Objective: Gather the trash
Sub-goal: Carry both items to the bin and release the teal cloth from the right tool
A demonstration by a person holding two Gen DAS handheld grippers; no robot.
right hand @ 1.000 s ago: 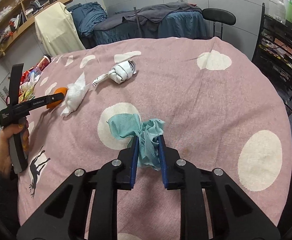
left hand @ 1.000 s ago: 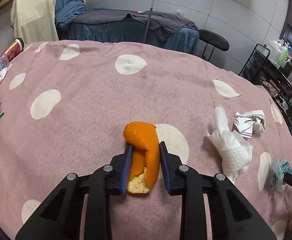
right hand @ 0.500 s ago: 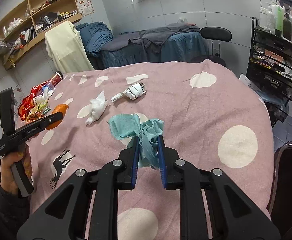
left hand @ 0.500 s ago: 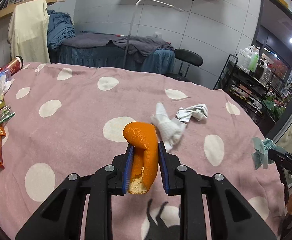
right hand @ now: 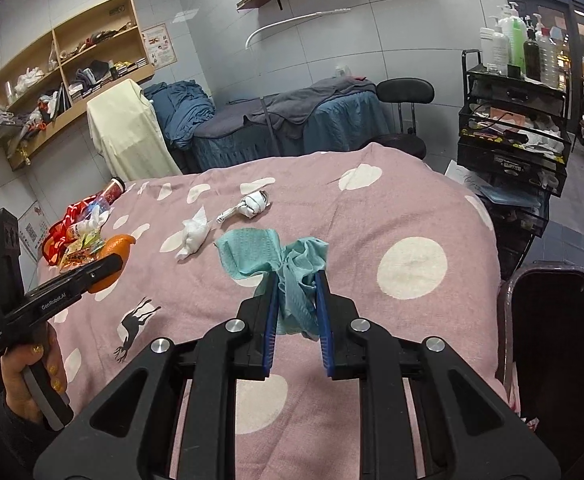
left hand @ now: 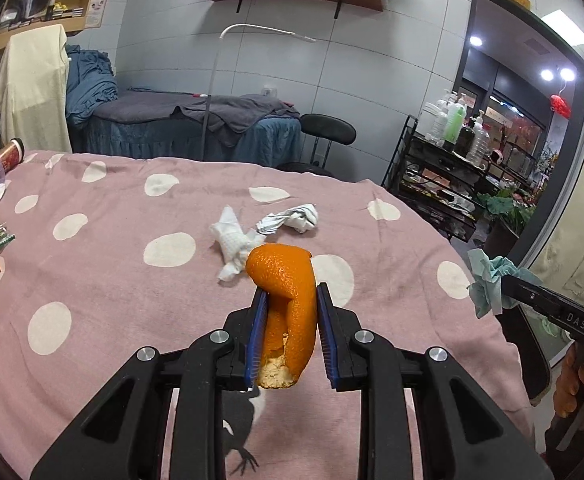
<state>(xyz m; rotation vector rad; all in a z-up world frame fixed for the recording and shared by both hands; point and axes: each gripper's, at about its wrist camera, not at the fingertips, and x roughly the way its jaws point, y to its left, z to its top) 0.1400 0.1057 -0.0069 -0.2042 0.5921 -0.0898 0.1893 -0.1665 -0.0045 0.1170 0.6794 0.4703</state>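
Left wrist view: left gripper (left hand: 288, 312) clamps an orange peel (left hand: 288, 300) above the table (left hand: 92, 280). Right gripper (right hand: 297, 304) clamps a teal cloth (right hand: 292, 264).

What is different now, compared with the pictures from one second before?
Both hand-held grippers rose off the table: the left hand-held gripper carrying the orange peel, the right hand-held gripper the teal cloth. Both grips unchanged; white tissue and striped wad unmoved.
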